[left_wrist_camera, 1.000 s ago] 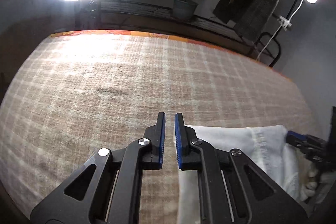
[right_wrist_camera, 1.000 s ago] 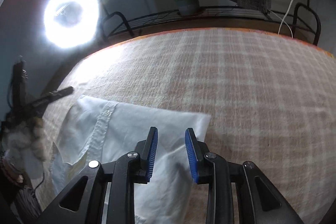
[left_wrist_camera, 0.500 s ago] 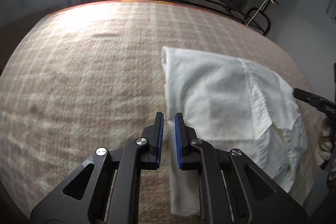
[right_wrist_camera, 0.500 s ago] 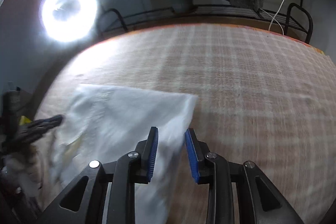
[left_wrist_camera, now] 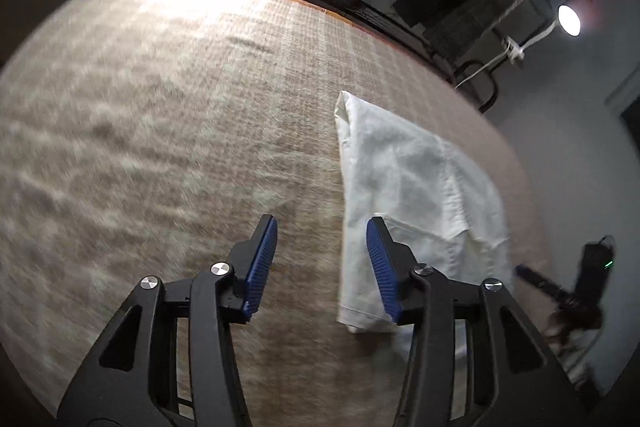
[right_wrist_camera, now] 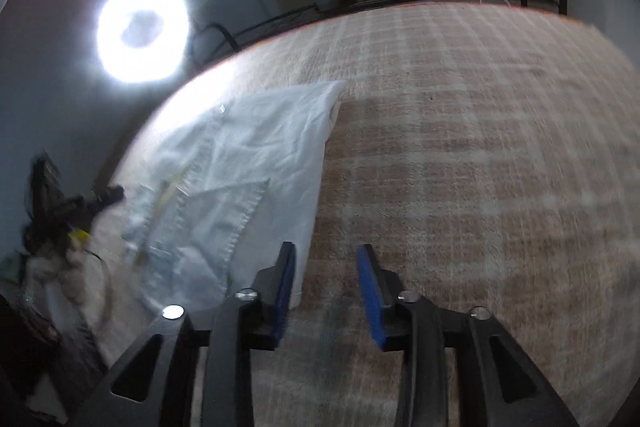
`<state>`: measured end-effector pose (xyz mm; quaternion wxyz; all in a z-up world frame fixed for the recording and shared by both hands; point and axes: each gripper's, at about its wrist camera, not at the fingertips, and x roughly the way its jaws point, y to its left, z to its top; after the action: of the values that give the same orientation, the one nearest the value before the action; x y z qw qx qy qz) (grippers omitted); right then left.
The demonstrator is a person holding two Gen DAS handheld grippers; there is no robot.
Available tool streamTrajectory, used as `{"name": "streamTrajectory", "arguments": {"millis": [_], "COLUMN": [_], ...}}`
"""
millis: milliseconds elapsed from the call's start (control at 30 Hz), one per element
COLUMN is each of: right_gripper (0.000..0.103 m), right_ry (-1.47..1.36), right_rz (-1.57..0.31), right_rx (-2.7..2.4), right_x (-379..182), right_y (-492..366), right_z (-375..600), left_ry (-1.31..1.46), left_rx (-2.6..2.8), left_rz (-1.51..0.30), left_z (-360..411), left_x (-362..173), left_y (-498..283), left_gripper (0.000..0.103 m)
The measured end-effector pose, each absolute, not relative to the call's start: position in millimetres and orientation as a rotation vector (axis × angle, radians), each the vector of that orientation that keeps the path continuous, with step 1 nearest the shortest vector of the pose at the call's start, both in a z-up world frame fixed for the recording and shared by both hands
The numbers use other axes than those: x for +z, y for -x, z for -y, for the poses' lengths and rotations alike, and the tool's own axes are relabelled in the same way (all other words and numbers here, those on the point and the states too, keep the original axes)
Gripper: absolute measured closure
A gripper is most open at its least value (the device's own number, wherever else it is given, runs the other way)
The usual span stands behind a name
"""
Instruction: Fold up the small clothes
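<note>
Checked blanket (left_wrist_camera: 168, 131) over a bed serves as the folding surface. White garment (left_wrist_camera: 404, 195), folded into a long panel, lies flat near its edge, within both arms' reach. Left tool (left_wrist_camera: 322, 263) and right tool (right_wrist_camera: 326, 283) hover with fingers apart, holding nothing, apparently between folds.

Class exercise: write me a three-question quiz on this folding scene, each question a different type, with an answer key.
1. True or false: the left claw is shut on the white shirt.
2. Multiple choice: the shirt lies on (A) a bare wooden floor, (B) a plaid blanket, (C) a metal tray.
3. Fill in: the right claw is ____, its fingers apart over the blanket just right of the shirt's edge.

Key: 1 false, it is open and empty; 2 B; 3 open.
</note>
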<state>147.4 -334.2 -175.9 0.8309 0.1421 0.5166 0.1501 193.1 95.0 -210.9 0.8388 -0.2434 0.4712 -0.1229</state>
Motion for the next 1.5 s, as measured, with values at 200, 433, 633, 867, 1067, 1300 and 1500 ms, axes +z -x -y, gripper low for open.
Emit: {"name": "streamTrajectory", "arguments": {"millis": [200, 433, 633, 867, 1067, 1300, 1500], "right_gripper": [0.043, 0.050, 0.061, 0.075, 0.086, 0.088, 0.089], "right_ry": [-0.500, -0.564, -0.673, -0.688, -0.433, -0.152, -0.051], "right_rz": [-1.089, -1.137, -1.127, -1.147, -1.135, -1.098, -1.094], "right_rx": [0.391, 0.394, 0.432, 0.447, 0.398, 0.344, 0.317], "right_x": [-182, -211, -222, -229, -199, -170, -157], "right_y": [-168, -197, -207, -223, -224, -220, -217], "right_z": [349, 341, 342, 324, 296, 254, 238], "left_ry": [0.726, 0.811, 0.774, 0.575, 0.381, 0.283, 0.367], "left_rx": [-0.327, -0.331, -0.336, -0.308, -0.273, -0.266, -0.233], "left_rz": [-1.089, -1.106, -1.112, -1.101, -1.037, -0.970, -0.989], "left_z": [-99, -94, -79, -46, -18, 0, -16], "left_x": [-236, -251, -249, -239, -215, -190, -197], "left_y": [-204, -216, -226, -230, -217, -200, -201], "left_gripper": [0.056, 0.056, 0.059, 0.085, 0.096, 0.099, 0.098]}}
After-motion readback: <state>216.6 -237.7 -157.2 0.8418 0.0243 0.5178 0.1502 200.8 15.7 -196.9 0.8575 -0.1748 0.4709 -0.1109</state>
